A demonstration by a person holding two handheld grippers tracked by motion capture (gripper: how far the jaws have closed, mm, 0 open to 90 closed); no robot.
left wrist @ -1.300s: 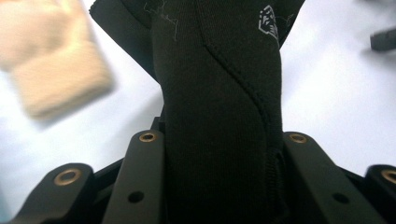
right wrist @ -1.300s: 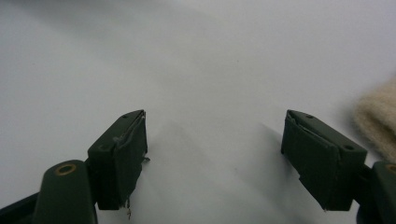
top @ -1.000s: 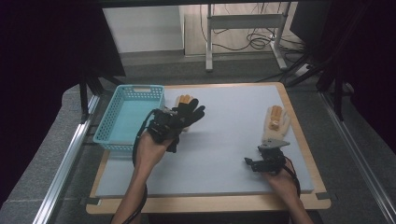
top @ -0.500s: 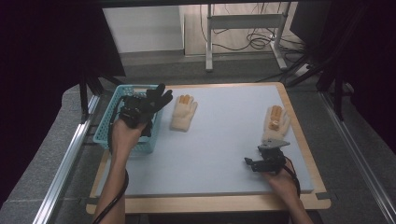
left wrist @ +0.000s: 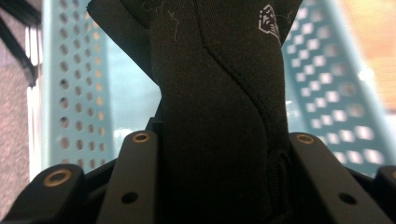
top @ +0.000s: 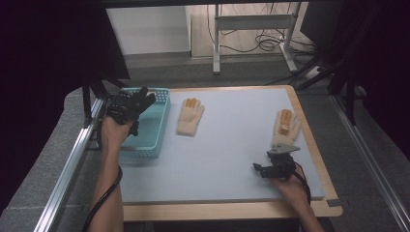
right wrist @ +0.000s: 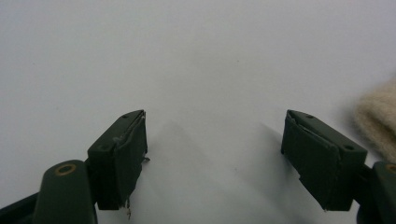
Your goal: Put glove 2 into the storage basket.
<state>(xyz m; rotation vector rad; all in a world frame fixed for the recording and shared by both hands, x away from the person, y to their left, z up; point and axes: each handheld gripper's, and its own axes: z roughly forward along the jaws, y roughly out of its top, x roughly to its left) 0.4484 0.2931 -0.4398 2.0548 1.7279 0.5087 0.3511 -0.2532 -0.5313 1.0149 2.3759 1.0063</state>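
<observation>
Black glove [left wrist: 219, 107] pinched between left gripper [top: 126, 107] fingers, held over turquoise basket [top: 157, 130] at frame left. Right gripper [right wrist: 215, 154] fingers spread, idle on grey worktop [top: 232, 145]. Risk: glove draping over basket rim on release, if let go off-centre.
</observation>
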